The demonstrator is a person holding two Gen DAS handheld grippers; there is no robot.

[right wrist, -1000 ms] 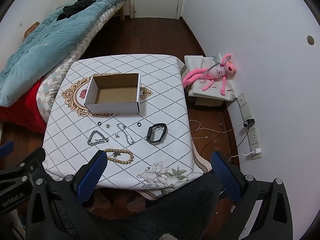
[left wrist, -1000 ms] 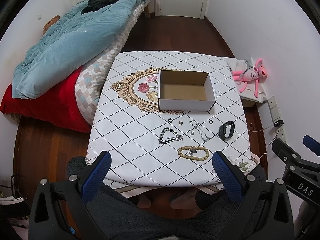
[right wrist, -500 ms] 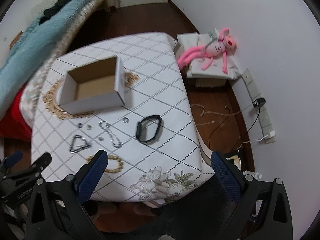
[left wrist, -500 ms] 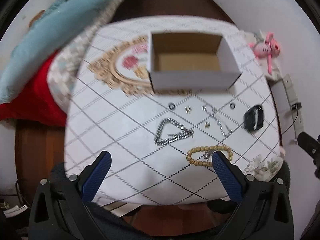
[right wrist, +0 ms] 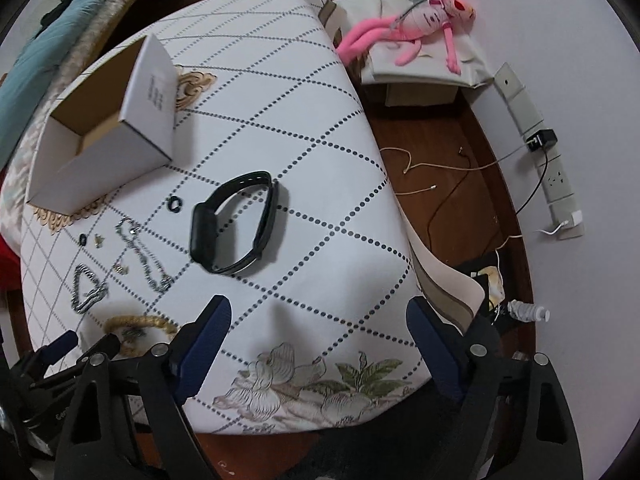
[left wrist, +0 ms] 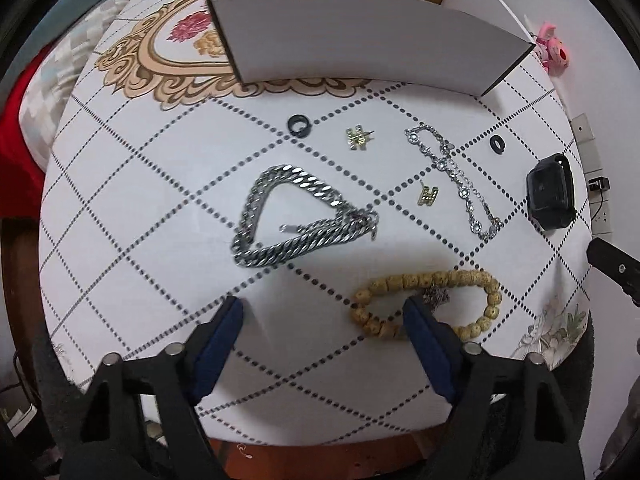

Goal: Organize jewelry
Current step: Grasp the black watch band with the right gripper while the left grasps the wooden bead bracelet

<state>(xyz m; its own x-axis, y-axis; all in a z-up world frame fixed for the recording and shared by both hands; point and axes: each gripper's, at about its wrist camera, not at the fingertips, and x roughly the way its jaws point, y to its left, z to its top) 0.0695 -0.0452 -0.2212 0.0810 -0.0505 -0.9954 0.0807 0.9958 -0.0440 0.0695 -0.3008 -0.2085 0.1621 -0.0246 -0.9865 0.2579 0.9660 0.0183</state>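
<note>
An open white cardboard box (left wrist: 360, 36) stands at the back of the table. In front of it lie a thick silver chain (left wrist: 296, 220), a thin crystal bracelet (left wrist: 456, 176), two gold H earrings (left wrist: 358, 138), two small black rings (left wrist: 298, 124), a black fitness band (left wrist: 552, 192) and a wooden bead bracelet (left wrist: 432, 300). My left gripper (left wrist: 322, 316) is open, low over the table just in front of the silver chain, its right finger over the bead bracelet. My right gripper (right wrist: 320, 324) is open, just in front of the fitness band (right wrist: 236, 226).
The table (right wrist: 304, 128) has a white diamond-pattern cloth. A bed with a blue quilt (right wrist: 24, 60) lies to the left. A pink plush toy (right wrist: 416, 24) on a low box, cables and a power strip (right wrist: 556, 184) are on the floor to the right.
Both grippers have come down and forward toward the table. The left one now hovers close over the chain and beads, the right one close to the fitness band. Both stay open.
</note>
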